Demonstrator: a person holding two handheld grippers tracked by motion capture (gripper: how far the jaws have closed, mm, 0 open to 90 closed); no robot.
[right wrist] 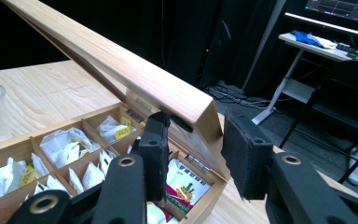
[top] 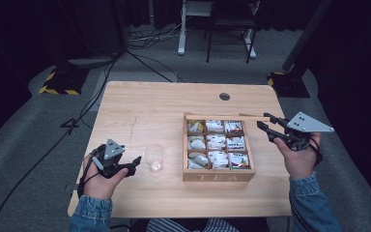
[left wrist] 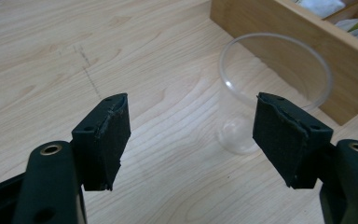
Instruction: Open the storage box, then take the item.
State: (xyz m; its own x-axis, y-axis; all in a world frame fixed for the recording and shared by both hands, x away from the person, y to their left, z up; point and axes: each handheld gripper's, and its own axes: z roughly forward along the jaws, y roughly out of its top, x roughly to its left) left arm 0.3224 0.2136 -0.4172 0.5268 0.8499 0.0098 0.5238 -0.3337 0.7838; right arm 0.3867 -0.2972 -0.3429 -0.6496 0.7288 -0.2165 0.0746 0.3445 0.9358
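- Dark room, grey floor with cables, and a light wooden table [top: 140,104]: that is what I log from the high view. A wooden tea box [top: 218,145] sits right of centre, nine compartments holding tea bags, "TEA" on its front wall, lid [top: 227,116] raised at the far edge.
- High view, continued: a clear plastic cup [top: 154,157] stands upright just left of the box, apart from it. My left gripper [top: 134,162] lies low near the cup, jaws pointing at it. My right gripper [top: 265,122] is held at the box's far right corner, beside the lid's end, a grey plate on top.
- Left gripper view: jaws spread wide, holding nothing. I see the cup [left wrist: 272,88] ahead and between them, slightly toward the right pad [left wrist: 284,140], not touching. The box wall [left wrist: 303,56] runs behind the cup.
- Right gripper view: jaws set moderately apart. The lid [right wrist: 121,70] slants overhead; its near end sits just beyond the gap. The left pad [right wrist: 154,154] lies close under it; I cannot tell whether it touches. Tea bags [right wrist: 65,144] fill the compartments below.
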